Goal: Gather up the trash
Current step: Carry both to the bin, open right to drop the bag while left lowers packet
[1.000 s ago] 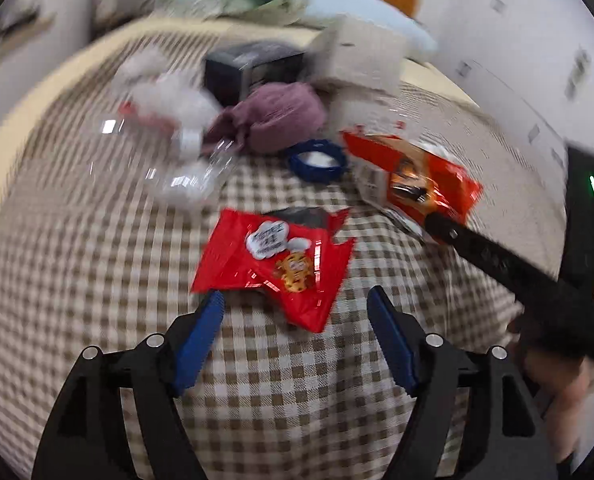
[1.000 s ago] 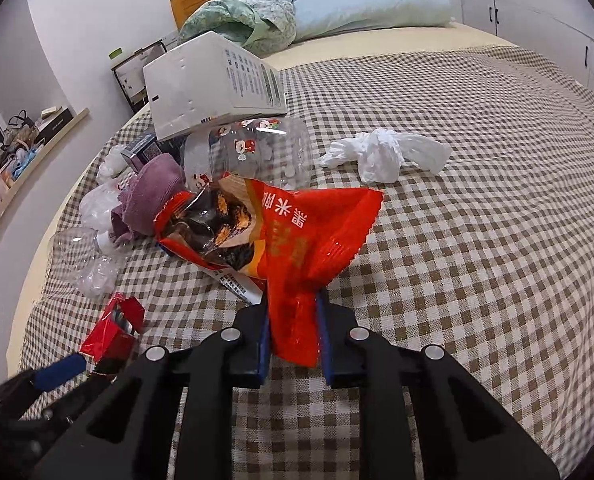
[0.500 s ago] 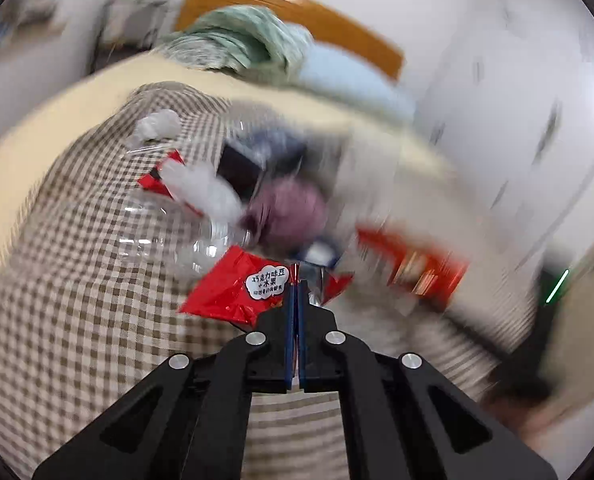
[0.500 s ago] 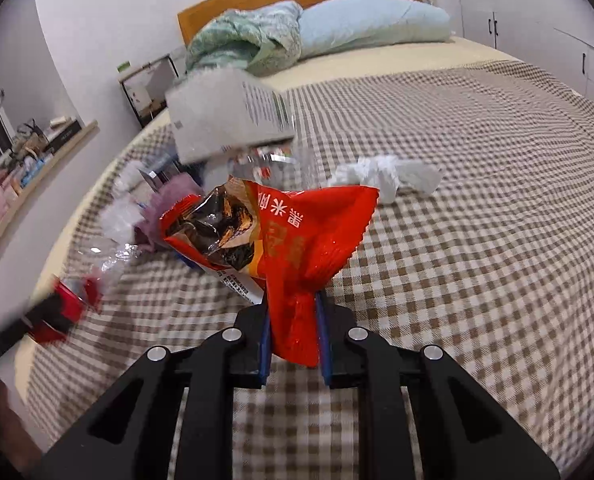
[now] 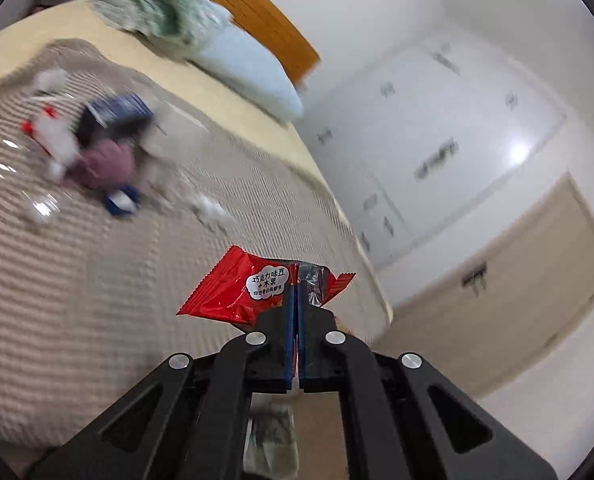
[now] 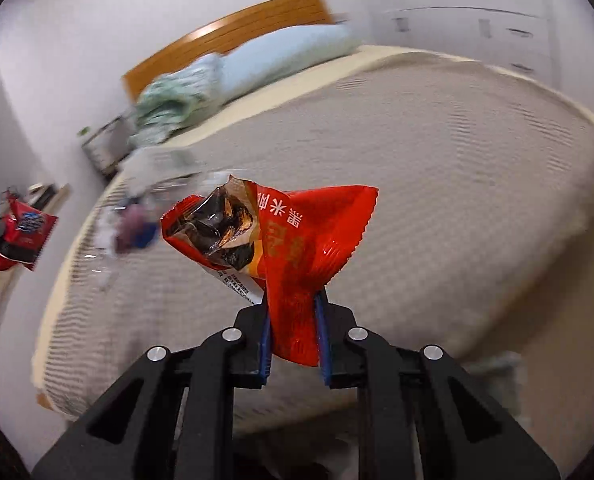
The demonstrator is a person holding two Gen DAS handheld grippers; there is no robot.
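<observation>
My left gripper [image 5: 296, 292] is shut on a small red snack wrapper [image 5: 241, 286] with a white label and holds it in the air above the bed's near edge. The same wrapper shows at the far left of the right wrist view [image 6: 23, 236]. My right gripper [image 6: 293, 312] is shut on a larger red and orange snack bag [image 6: 297, 240], crumpled and open at its top, held up over the foot of the bed. More trash lies blurred on the checked bedspread [image 5: 77, 260]: a clear plastic bottle [image 5: 37, 204], white tissue [image 5: 213, 210] and a blue ring [image 5: 121, 200].
A purple cloth bundle [image 5: 105, 162], a dark box [image 5: 115, 114], a blue pillow [image 5: 249, 76] and a green blanket [image 5: 165, 12] lie on the bed. White cupboards [image 5: 437, 152] stand at the right. Beige floor [image 6: 557, 320] runs past the bed's foot.
My left gripper closed on the small red wrapper and lifted it off the bed. Both grippers have pulled back and swung right, away from the trash pile, each with its wrapper.
</observation>
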